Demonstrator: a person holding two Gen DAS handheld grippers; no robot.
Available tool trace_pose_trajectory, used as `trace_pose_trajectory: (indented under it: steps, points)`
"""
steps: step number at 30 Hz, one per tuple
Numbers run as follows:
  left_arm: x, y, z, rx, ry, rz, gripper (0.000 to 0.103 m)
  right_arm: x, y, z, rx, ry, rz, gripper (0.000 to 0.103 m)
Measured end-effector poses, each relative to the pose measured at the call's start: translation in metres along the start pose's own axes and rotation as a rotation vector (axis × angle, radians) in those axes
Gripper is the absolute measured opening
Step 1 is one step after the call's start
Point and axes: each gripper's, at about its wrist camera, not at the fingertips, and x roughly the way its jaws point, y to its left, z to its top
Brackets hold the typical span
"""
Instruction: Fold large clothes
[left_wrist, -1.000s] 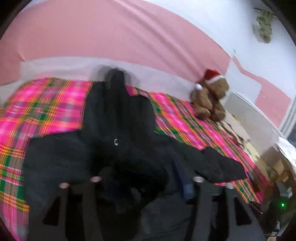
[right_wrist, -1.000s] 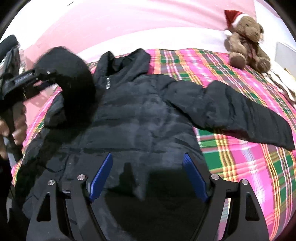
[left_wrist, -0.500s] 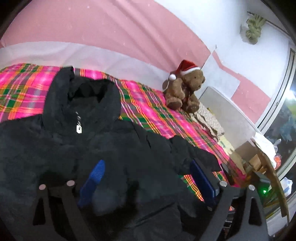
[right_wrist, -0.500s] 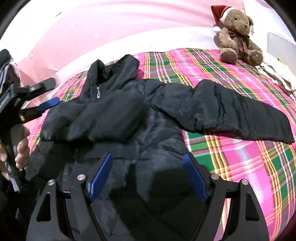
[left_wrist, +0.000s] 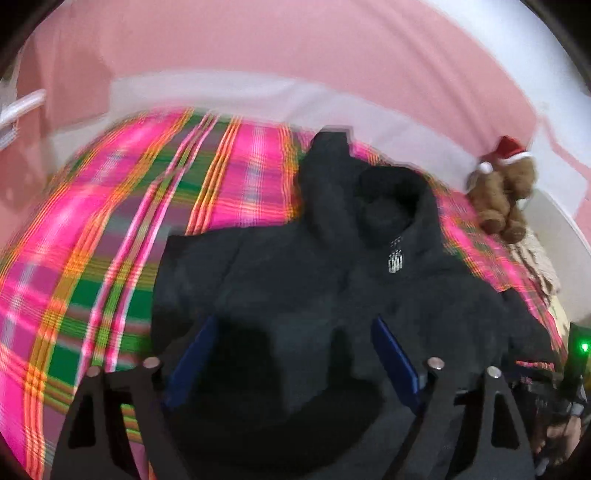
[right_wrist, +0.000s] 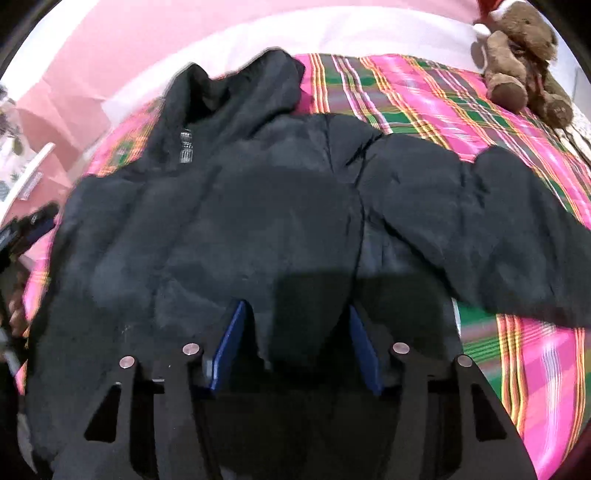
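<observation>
A black puffer jacket (right_wrist: 236, 229) lies front-up on a bed covered by a pink, green and orange plaid blanket (left_wrist: 110, 229), its collar toward the pink-and-white wall and its hem toward the two cameras. In the right wrist view one sleeve (right_wrist: 491, 225) stretches out flat to the right across the plaid, its cuff end running to the picture's right edge; on the opposite side the sleeve appears folded in over the chest, though the dark cloth makes its outline hard to trace. A silver zipper pull (left_wrist: 396, 260) hangs just below the collar. The left gripper (left_wrist: 295, 343) hangs low over the jacket's lower body with its blue pads standing well apart and closing; dark fabric fills the space below and between them, but the pads do not press on it. The right gripper (right_wrist: 295, 332) is likewise over the lower front, near the seam where the outstretched sleeve joins the body, its jaws narrower and also closing, the pads not yet pressing the cloth. Broad bare plaid lies open beside the jacket in the left wrist view, and more bare plaid shows below the sleeve in the right wrist view. A brown teddy bear in a Santa hat (right_wrist: 524, 62) sits at the bed's far corner, well apart from the jacket.
</observation>
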Motion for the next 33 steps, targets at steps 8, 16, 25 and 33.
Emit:
trace_pose_trajectory:
  steps: [8,16,25,33]
  points:
    - [-0.028,0.002,0.009,0.048,-0.083,-0.028,0.08,-0.03,-0.01,0.027,0.018,-0.103,-0.003,0.056]
    - [0.033,0.024,0.026,0.041,-0.019,0.137,0.065,0.021,0.002,0.061,-0.029,-0.03,-0.008,0.051]
    - [0.052,0.03,0.01,0.052,-0.028,0.147,0.065,0.055,-0.003,0.06,-0.037,-0.01,-0.017,0.051]
    - [0.001,0.025,0.014,0.005,-0.044,0.096,0.065,-0.005,0.002,0.051,-0.031,-0.102,-0.05,0.051]
